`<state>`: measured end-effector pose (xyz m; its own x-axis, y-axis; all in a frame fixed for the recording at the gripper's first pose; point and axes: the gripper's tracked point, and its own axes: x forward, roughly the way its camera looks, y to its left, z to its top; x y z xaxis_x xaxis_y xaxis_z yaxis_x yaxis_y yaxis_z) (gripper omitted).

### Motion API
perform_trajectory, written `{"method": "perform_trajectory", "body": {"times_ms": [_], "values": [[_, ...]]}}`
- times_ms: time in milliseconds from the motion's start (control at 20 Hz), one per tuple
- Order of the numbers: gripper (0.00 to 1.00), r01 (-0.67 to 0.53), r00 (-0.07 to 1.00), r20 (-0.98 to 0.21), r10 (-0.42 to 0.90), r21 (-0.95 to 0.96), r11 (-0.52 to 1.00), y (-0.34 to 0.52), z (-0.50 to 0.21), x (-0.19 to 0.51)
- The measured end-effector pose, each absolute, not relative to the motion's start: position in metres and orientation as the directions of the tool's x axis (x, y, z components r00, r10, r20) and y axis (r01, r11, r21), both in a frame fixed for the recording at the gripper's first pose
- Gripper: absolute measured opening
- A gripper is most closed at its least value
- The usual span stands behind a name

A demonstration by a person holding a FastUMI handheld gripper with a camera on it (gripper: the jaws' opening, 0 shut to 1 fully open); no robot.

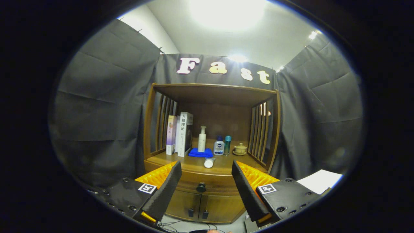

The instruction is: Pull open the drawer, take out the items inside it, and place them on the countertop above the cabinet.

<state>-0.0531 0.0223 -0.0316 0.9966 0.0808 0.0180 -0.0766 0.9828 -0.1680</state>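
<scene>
The claw [205, 181] is seen at the bottom of the frame with its two fingers spread wide apart, nothing held between them. Through the gap between the fingers, just beyond them, the drawer [202, 182] of a wooden cabinet [207, 202] is seen closed, with its dark round knob [201, 187] at lower centre. Below the drawer, two cabinet doors are seen shut, each with a small dark handle. Cables are seen on the floor at the very bottom of the frame. A white sheet [319, 181] is seen at the lower right, beyond the right finger.

Above the drawer, the tabletop [181, 161] of the cabinet is seen at the centre of the frame. Near its front edge, a small white tube [209, 162] is laid on its side. Behind that, a white pump bottle [202, 139] is stood upright on a blue pad [200, 153]. To the right of the pad, a white bottle with a blue label [219, 146], a teal bottle [227, 144] and a small lidded cup on a saucer [240, 149] are lined up. To the left, books [179, 137] are stood upright against the slatted side. A wooden top shelf [213, 92] is carried over the tabletop, and dark cloth is hung behind, at upper centre.
</scene>
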Motion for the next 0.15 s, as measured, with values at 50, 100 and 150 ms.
{"method": "perform_trajectory", "body": {"times_ms": [50,100,150], "values": [[0.98,-0.079,0.996,0.019,0.083,-0.169,0.982,0.0213,-0.0325,-0.0615],[0.98,-0.077,0.996,0.029,0.084,-0.173,0.982,0.0206,-0.0316,-0.0677],[0.98,-0.068,0.996,0.039,0.076,-0.179,0.982,0.0167,-0.0300,-0.0707]]}}
